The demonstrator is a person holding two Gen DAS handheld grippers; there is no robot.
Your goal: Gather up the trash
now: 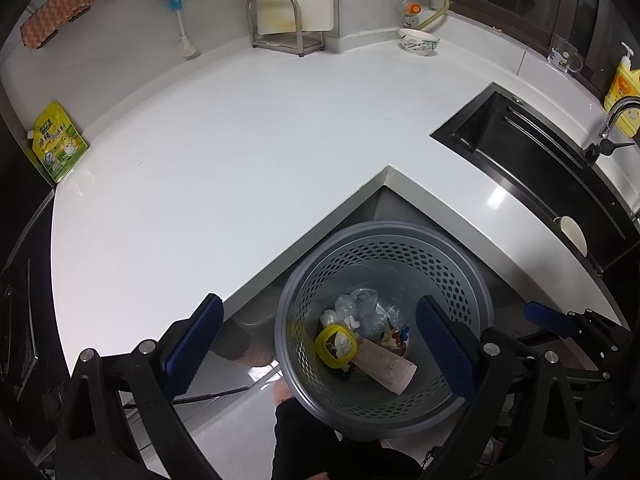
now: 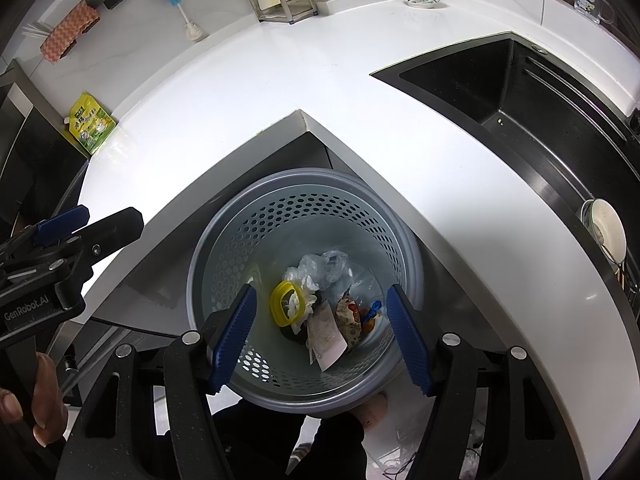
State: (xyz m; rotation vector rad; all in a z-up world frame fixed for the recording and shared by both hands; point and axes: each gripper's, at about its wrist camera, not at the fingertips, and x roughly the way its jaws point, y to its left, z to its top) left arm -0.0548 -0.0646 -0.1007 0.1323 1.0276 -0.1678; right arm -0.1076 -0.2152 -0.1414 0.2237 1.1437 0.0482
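A grey perforated trash bin (image 1: pixel 384 236) stands on the floor in the inner corner of the white counter. In it lie a yellow ring lid (image 1: pixel 335 346), a paper slip (image 1: pixel 390 368), crumpled clear plastic (image 1: pixel 360 304) and a printed wrapper (image 2: pixel 352 316). My left gripper (image 1: pixel 320 344) hangs open above the bin with nothing between its blue pads. My right gripper (image 2: pixel 322 336) is also open and empty over the bin (image 2: pixel 304 178). Each gripper shows in the other's view: the right gripper (image 1: pixel 568 318) at the right edge, the left gripper (image 2: pixel 112 216) at the left edge.
The white L-shaped counter (image 1: pixel 240 152) carries a green-yellow pouch (image 1: pixel 58 142), a patterned bowl (image 1: pixel 418 42), a metal rack (image 1: pixel 280 24) and a glass mug (image 1: pixel 564 56). A black sink (image 1: pixel 532 160) is at the right, with a yellow soap bottle (image 1: pixel 622 92). A person's hand (image 2: pixel 24 404) holds the left gripper.
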